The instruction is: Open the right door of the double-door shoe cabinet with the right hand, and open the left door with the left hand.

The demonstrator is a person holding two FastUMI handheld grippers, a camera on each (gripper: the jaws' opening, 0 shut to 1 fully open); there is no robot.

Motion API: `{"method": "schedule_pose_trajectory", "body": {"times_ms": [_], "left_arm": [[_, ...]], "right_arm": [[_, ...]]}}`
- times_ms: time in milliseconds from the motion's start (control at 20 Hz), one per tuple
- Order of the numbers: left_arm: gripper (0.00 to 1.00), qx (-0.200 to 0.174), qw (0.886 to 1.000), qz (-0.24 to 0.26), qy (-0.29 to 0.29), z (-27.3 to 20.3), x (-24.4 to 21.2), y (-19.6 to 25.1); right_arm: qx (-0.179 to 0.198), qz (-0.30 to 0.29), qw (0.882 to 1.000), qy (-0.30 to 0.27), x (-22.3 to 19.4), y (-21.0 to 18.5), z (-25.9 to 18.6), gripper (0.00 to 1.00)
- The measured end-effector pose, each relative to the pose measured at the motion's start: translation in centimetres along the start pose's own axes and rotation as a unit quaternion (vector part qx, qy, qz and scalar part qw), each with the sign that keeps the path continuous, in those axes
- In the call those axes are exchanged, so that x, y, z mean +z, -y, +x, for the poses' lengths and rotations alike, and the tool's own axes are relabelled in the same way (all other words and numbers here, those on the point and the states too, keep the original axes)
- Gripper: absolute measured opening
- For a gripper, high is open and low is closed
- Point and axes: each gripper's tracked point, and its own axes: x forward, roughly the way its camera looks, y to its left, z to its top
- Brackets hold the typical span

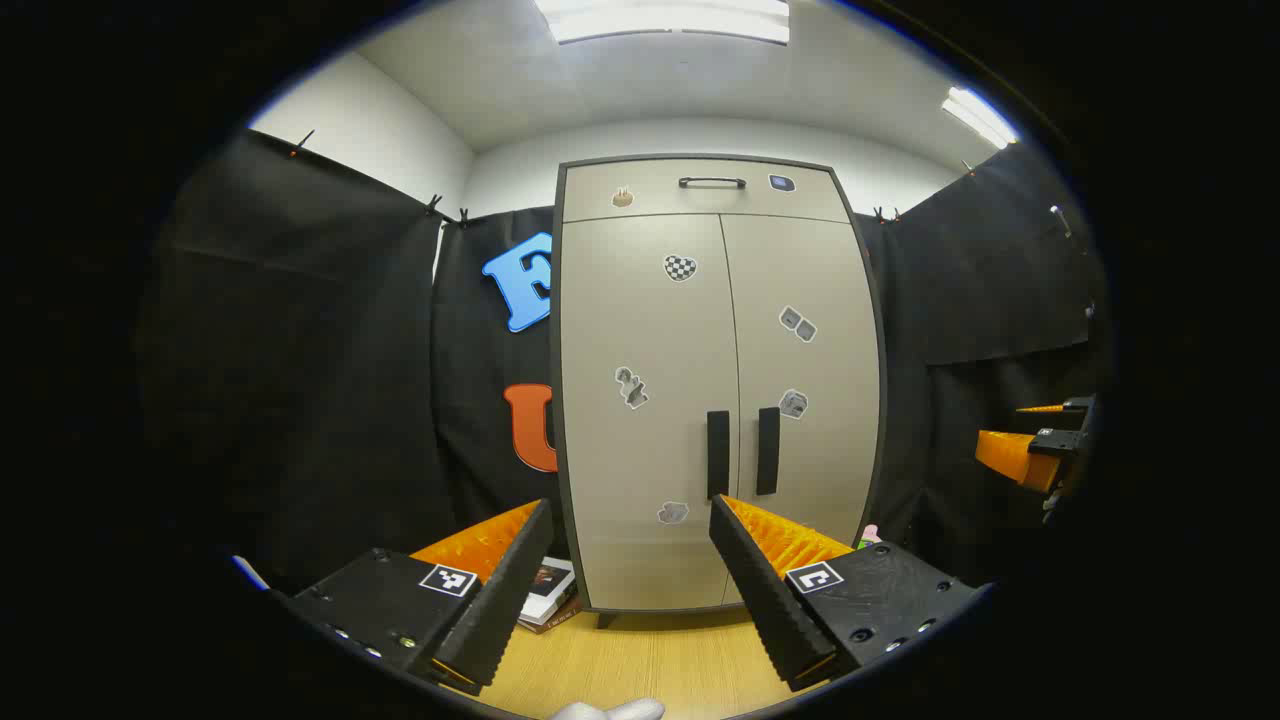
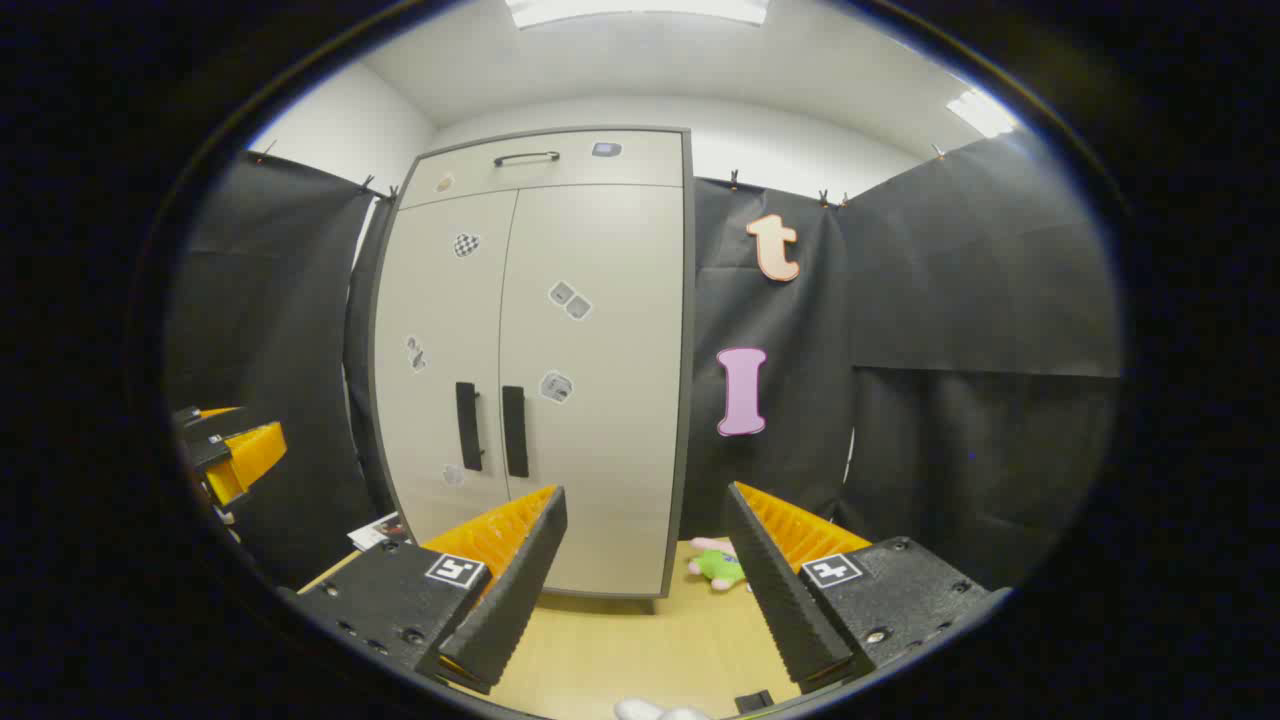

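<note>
The shoe cabinet [image 1: 715,400] stood upright ahead on the wooden floor [image 1: 650,660], both doors shut. The left gripper [image 1: 630,520] and right gripper [image 2: 645,505] were spread wide, holding nothing. The door stickers [image 1: 680,267] carried no readable writing.

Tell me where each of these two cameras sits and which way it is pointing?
Left gripper view: rides on the left gripper, facing the shoe cabinet almost head-on; its own open fingers show at the bottom, the other gripper at the right edge.
Right gripper view: rides on the right gripper, standing off to the cabinet's right, so the cabinet sits left of centre; a green plush toy lies on the floor.
Both share the closed doors, their two dark handles and the top drawer.
</note>
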Motion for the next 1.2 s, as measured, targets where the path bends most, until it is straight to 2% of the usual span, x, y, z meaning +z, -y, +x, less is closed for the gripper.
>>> {"method": "schedule_pose_trajectory", "body": {"times_ms": [350,650,1200], "left_arm": [[0.96,-0.002,1.000,0.008,0.008,-0.1,0.3,0.5],[0.96,0.014,1.000,0.012,0.010,0.0,0.3,-0.1],[0.96,0.035,0.999,0.012,0.000,0.1,-0.7,-2.4]], "right_arm": [[0.004,-0.005,1.000,0.007,0.4,-0.2,-0.5,0.99],[0.010,0.000,1.000,-0.010,-0.7,-0.9,0.3,1.00],[0.033,-0.009,0.999,-0.011,-1.6,-5.8,6.8,1.00]]}}
